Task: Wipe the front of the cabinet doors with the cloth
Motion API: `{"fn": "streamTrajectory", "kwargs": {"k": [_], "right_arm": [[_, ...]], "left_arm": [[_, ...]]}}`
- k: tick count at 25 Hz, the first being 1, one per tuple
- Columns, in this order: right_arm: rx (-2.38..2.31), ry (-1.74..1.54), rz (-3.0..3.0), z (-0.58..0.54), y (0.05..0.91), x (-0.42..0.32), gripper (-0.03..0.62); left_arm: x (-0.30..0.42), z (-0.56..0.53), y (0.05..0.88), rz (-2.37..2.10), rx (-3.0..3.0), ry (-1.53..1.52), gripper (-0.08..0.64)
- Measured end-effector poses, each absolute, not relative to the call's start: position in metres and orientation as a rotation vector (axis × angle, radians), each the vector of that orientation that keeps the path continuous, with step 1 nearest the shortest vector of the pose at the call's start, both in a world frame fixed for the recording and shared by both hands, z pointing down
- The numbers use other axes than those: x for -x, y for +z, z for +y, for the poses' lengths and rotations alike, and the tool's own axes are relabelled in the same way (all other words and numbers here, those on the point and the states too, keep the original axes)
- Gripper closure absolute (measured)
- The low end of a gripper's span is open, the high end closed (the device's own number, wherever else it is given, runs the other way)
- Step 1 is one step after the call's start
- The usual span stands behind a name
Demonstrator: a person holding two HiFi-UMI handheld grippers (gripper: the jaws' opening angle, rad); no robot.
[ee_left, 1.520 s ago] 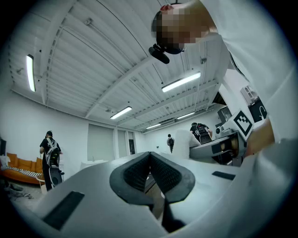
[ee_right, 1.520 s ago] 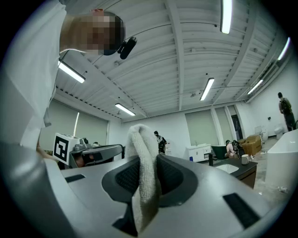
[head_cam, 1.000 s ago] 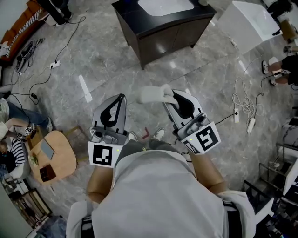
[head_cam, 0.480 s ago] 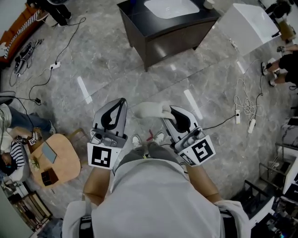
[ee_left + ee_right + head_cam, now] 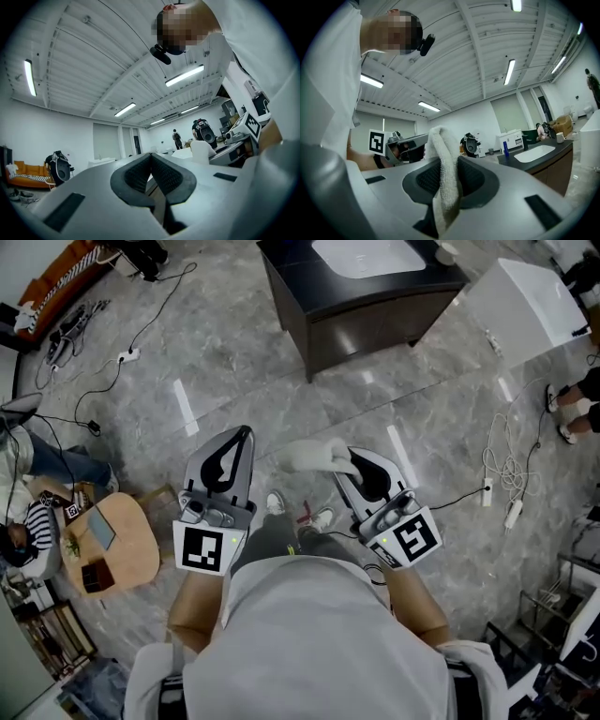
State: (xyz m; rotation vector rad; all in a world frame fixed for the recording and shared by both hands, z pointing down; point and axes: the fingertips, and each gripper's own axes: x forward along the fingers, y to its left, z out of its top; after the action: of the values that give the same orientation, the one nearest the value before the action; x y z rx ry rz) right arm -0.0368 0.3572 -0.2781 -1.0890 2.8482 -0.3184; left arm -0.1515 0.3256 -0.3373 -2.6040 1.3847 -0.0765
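The right gripper (image 5: 445, 182) is clamped on the white cloth (image 5: 442, 154), which sticks up from between its pads. The left gripper (image 5: 151, 160) has its jaws pressed together with nothing in them. Both are held near the person's waist, well apart from the dark cabinet (image 5: 367, 322); its doors look shut, though the steep angle shows little.

one left claw (image 5: 243, 437), one right claw (image 5: 351, 456), one cloth (image 5: 307, 454), one dark cabinet (image 5: 370, 320), one basin (image 5: 366, 254), one round table (image 5: 134, 545).
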Motion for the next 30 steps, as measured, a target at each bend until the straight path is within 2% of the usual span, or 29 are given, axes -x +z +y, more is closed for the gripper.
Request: {"fn": "streamTrajectory", "kwargs": {"k": [10,22,30], "right_arm": [[1.164,-0.324,2.888,0.284,-0.267,0.076,0.499],[1.387,-0.273,2.866,0.155,-0.281,0.117,0.499],[1.415,-0.259,2.863,0.118,-0.284,0.117,0.499]], "left_arm": [[0.174,0.239,-0.306,1.322,2.725,0.002,0.541],[0.208,0.087,-0.319,1.156,2.802,0.167,0.541],[0.208,0.053,-0.313,1.168,2.842,0.209,0.541]]}}
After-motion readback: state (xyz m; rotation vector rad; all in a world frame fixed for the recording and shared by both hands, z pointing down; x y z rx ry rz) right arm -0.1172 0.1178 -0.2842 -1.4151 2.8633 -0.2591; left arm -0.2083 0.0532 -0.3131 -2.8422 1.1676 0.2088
